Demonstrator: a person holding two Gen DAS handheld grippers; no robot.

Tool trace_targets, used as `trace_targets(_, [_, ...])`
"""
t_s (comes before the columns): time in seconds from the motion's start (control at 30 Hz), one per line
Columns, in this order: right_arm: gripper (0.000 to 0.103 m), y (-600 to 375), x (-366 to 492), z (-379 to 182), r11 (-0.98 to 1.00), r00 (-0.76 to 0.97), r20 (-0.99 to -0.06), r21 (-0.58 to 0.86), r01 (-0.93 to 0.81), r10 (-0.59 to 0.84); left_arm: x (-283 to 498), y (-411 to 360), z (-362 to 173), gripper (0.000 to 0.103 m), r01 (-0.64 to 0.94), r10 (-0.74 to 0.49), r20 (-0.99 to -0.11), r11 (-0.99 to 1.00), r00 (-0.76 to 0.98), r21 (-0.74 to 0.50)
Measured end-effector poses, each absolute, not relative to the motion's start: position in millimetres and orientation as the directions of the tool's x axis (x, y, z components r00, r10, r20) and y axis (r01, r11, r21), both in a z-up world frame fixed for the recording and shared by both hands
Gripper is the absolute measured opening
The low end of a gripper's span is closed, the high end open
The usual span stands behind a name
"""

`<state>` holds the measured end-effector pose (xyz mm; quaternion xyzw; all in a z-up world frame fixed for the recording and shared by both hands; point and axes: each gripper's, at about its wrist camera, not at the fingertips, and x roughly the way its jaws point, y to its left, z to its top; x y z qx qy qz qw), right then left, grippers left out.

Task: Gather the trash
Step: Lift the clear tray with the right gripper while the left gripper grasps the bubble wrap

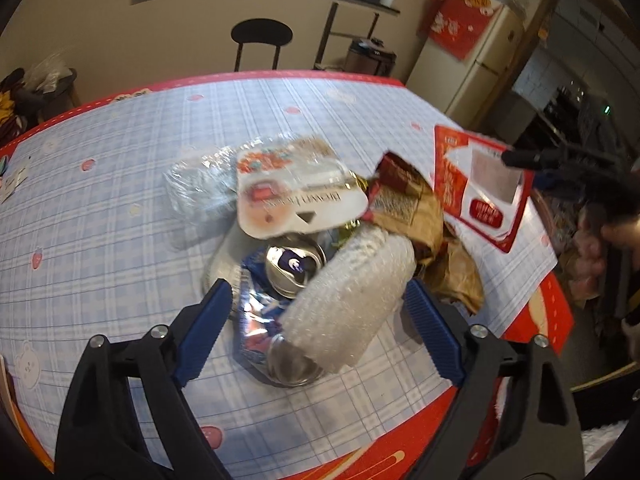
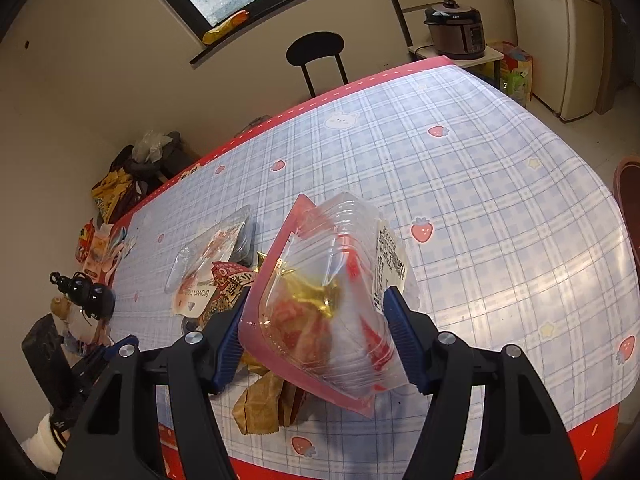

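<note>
From the left wrist, the left claw stands spread wide, its blue pads either side of a roll of bubble wrap without pressing on it. The roll lies slantwise over a crushed can, and both sit on the checked worktop at the near end of a heap of rubbish. Behind them lie a clear plastic pack with a printed card lid, a brown crumpled wrapper and, off to the right, a red-edged tray held up by the other tool.

To do this step well, I judge the claw should come down so both pads meet the roll across its middle, not its end, and close gently: bubble wrap gives, so a firm squeeze is needed before lifting, yet the can beneath may roll away if nudged. Lift straight up, clear of the card lid.

From the right wrist, the right claw is pinching the clear, red-edged tray, tilted on edge above the worktop, with a gold scrap and red bits inside. The pads press its two sides. Below it lies a brown paper bag. Keep that tray level enough that its contents stay in, and hold it well apart from the left claw's path.
</note>
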<state>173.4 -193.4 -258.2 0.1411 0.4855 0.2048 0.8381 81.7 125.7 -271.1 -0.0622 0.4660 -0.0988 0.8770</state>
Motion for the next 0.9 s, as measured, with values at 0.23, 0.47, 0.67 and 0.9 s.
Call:
trace_targets(0.23, [0.064,-218,172,-256,0.872,0.433,-0.757,0.431,-0.232,0.489,92,98,-306,0.086,0.094,-0.157,-0.841,0.987,0.518,-0.127])
trace_targets(0.47, [0.064,-246,170,-252,0.862,0.416,-0.756,0.427,-0.273,0.506,93,92,-317,0.086,0.029,-0.111,-0.852,0.993,0.511,-0.112])
trace_targets(0.67, [0.064,-263,176,-255,0.847,0.384,-0.756,0.443,-0.295,0.529,89,84,-317,0.045,-0.033,-0.073,-0.865,0.994,0.497,-0.102])
trace_targets(0.9, [0.064,-268,191,-250,0.814,0.344,-0.746,0.458,-0.357,0.571,61,81,-288,0.036,-0.136,-0.026,-0.848,0.984,0.530,-0.116])
